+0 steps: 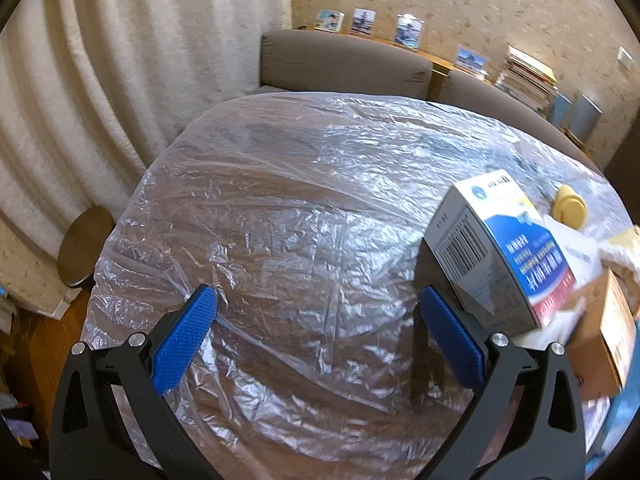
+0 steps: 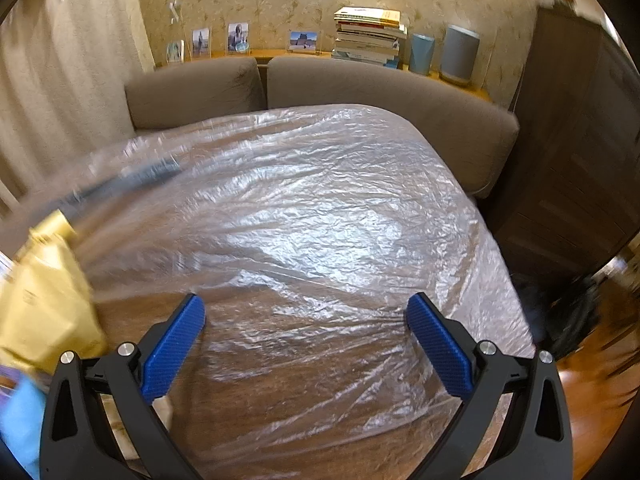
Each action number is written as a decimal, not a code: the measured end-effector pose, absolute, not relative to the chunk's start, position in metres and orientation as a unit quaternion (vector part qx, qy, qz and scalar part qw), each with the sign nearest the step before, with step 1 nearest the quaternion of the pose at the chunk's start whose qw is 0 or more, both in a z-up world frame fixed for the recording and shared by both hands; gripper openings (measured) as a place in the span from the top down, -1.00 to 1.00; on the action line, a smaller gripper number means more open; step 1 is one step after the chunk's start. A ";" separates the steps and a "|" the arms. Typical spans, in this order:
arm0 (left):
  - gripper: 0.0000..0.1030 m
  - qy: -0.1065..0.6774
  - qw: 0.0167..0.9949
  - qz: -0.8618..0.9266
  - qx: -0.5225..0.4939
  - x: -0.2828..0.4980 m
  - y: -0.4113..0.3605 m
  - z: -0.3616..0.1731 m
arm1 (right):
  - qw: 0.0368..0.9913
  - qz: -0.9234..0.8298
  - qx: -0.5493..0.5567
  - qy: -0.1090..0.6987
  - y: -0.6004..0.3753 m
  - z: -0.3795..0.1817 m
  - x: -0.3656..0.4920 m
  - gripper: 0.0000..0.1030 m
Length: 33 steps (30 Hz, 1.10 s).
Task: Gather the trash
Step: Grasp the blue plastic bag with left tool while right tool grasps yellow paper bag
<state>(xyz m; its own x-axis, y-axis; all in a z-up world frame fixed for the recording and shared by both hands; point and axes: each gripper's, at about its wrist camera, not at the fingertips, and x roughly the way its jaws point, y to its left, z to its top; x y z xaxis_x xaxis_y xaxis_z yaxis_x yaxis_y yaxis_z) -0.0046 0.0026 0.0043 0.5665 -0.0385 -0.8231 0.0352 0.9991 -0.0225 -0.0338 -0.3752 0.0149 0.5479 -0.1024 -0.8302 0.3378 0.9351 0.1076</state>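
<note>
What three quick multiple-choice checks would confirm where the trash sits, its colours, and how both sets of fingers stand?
1. In the left wrist view, the blue and white box lies:
A. right of the left gripper
B. left of it
C. between its fingers

2. The plastic sheet over the table is:
A. black
B. clear
C. red

3. The right gripper is:
A. shut on a box
B. shut on nothing
C. open

Answers: 1 A, the box sits beyond the right-hand finger; 2 B, wood shows through; 3 C, fingers are spread wide with only sheet between.
</note>
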 end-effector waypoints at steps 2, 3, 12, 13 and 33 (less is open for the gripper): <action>-0.97 0.450 0.892 -0.044 -0.022 -0.019 0.006 0.023 | 0.875 -0.108 0.176 0.437 -0.396 0.033 -0.045 -0.93; -0.97 0.444 0.894 -0.055 -0.028 -0.027 0.008 0.033 | 0.881 -0.099 0.172 0.430 -0.393 0.041 -0.047 -0.93; -0.97 0.418 0.852 -0.316 -0.022 -0.121 -0.119 0.102 | 0.912 0.044 0.025 0.407 -0.336 0.104 -0.042 -0.93; -0.97 0.426 0.843 -0.329 -0.012 -0.122 -0.136 0.095 | 0.909 0.063 -0.004 0.411 -0.321 0.102 -0.037 -0.93; -0.67 0.454 0.816 -0.338 0.113 -0.124 -0.239 0.032 | 0.843 0.202 -0.080 0.493 -0.262 0.050 -0.002 -0.30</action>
